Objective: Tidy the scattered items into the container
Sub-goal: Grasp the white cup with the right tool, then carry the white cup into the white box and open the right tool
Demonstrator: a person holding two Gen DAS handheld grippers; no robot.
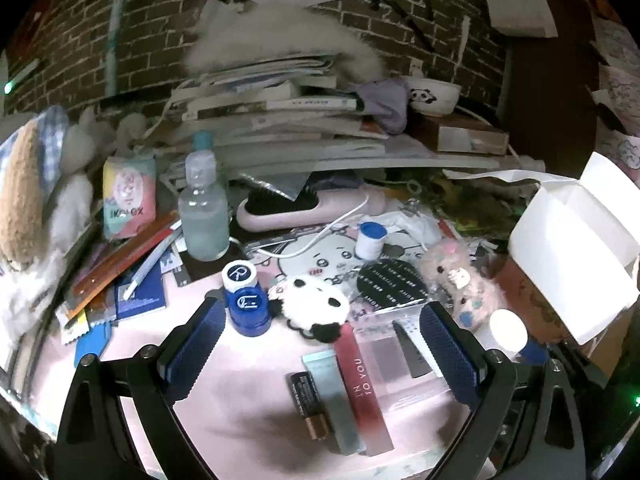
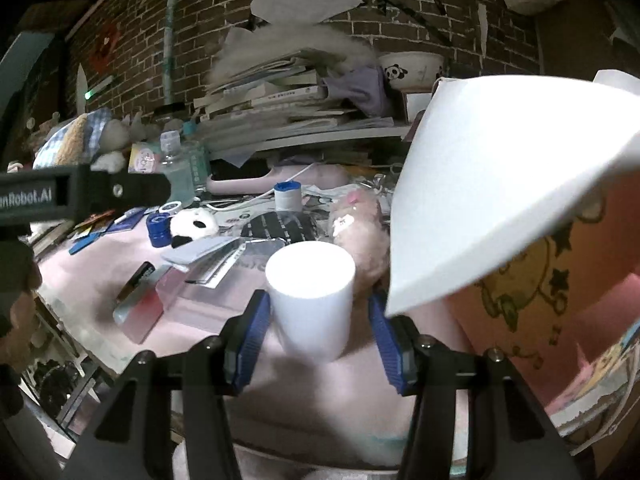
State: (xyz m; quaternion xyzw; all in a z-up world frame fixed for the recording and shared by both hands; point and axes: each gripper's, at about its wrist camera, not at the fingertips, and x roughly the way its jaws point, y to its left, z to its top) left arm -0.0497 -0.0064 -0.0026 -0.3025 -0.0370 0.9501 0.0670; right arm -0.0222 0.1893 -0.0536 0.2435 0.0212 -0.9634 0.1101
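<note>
My right gripper (image 2: 318,320) is shut on a white cylindrical jar (image 2: 310,300), held upright just left of the pink cartoon-print box (image 2: 520,300), whose white lid flap (image 2: 500,184) hangs open above. The left wrist view shows the same jar (image 1: 506,332) beside the box (image 1: 532,292). My left gripper (image 1: 322,348) is open and low over the pink table. Between its fingers lie a battery (image 1: 308,404), a teal tube (image 1: 336,396) and a red lip-gloss box (image 1: 362,388). A panda plush (image 1: 316,308), blue jars (image 1: 246,300) and a pink plush (image 1: 460,280) lie beyond.
At the back are a heap of books (image 1: 280,120), a panda bowl (image 1: 432,94), a clear bottle (image 1: 202,216), a pink hairbrush (image 1: 308,206), a white-and-blue tub (image 1: 370,240) and a black round pouch (image 1: 392,280). Pens and cards (image 1: 132,276) crowd the left. A brick wall stands behind.
</note>
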